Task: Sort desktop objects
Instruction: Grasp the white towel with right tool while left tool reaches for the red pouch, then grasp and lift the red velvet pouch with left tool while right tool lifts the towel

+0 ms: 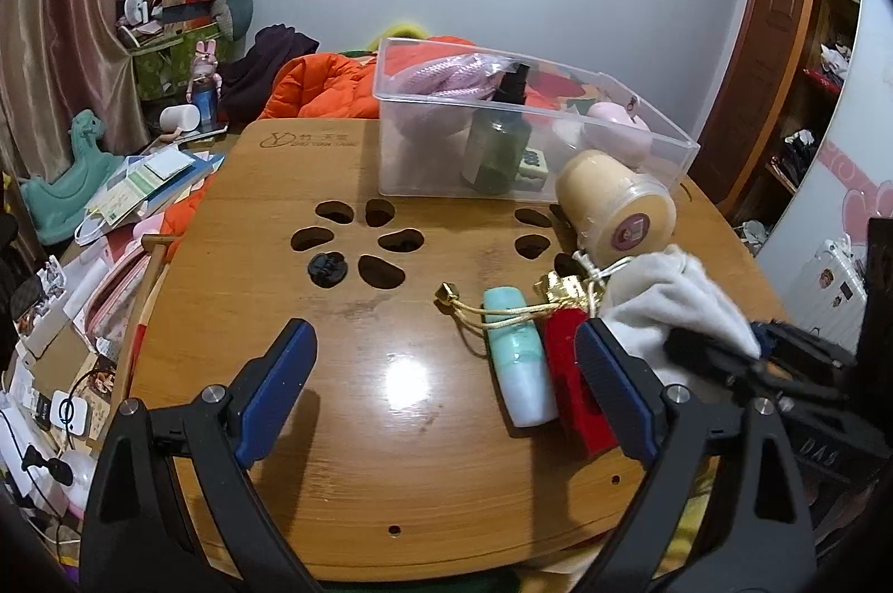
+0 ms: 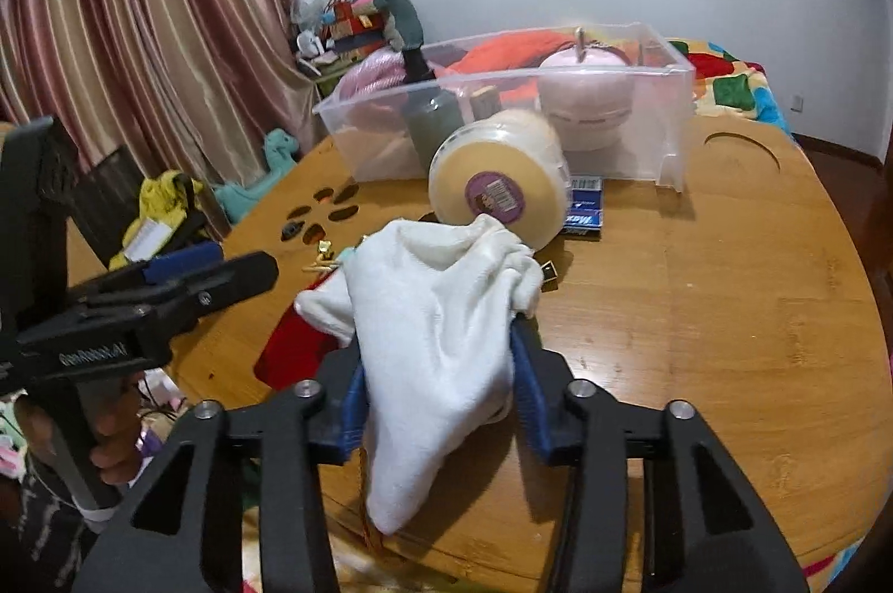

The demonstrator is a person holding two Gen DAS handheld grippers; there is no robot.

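My right gripper (image 2: 441, 369) is shut on a white cloth (image 2: 441, 314), its blue pads pressing both sides of the bunched fabric, which hangs just above the wooden table (image 2: 697, 314). A cream jar (image 2: 497, 180) lies on its side just behind the cloth. My left gripper (image 1: 446, 342) stands open low over the table with nothing between its fingers. By its right finger lie a mint tube (image 1: 519, 358) and a red box (image 1: 569, 369) with a gold cord (image 1: 474, 314). A clear plastic bin (image 1: 424, 157) at the back holds a green bottle (image 1: 497, 146) and a pink round item (image 2: 586, 90).
A blue packet (image 2: 583, 207) lies between the jar and the bin. A small black piece (image 1: 328, 268) sits among the table's flower-shaped cut-outs (image 1: 379, 269). Papers and boxes (image 1: 139, 191) crowd the floor on the left. An orange quilt (image 1: 329, 85) lies behind the table.
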